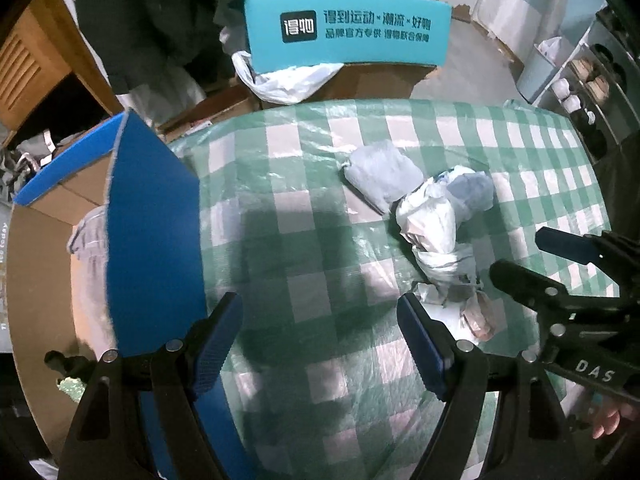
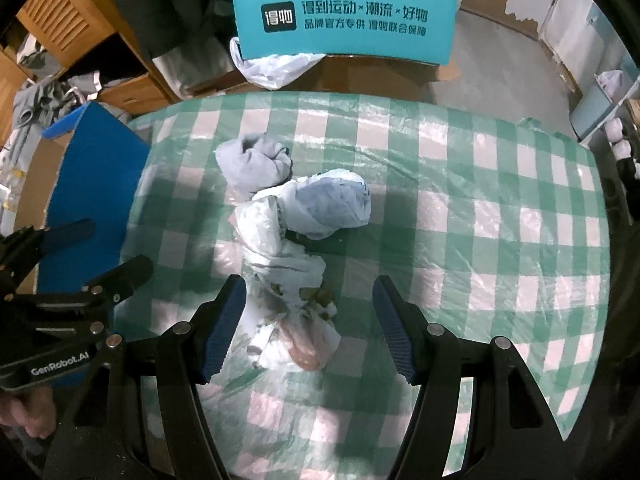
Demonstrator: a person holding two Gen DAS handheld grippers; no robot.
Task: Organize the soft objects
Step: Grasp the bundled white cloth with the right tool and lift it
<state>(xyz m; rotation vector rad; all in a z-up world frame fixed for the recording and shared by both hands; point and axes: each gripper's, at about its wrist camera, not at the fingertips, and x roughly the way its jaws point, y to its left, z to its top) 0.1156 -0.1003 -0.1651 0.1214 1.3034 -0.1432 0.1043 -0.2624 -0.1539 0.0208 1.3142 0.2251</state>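
A pile of soft things lies on the green-checked table (image 2: 480,184): a grey rolled cloth (image 2: 252,164), a pale blue bundle (image 2: 336,204) and a white crumpled bag or cloth (image 2: 280,264) with a pinkish item (image 2: 304,348) at its near end. My right gripper (image 2: 310,328) is open, its fingers on either side of the pile's near end. My left gripper (image 1: 320,344) is open and empty over bare tablecloth, left of the pile (image 1: 436,232). An open blue-flapped cardboard box (image 1: 152,216) with grey cloth (image 1: 88,264) inside stands at the table's left.
A teal chair back (image 2: 344,20) with a brown box and a white plastic bag (image 2: 272,68) stands behind the table. Wooden furniture (image 2: 72,20) and loose clothes are at the far left. A shelf with shoes (image 1: 592,84) is at the right.
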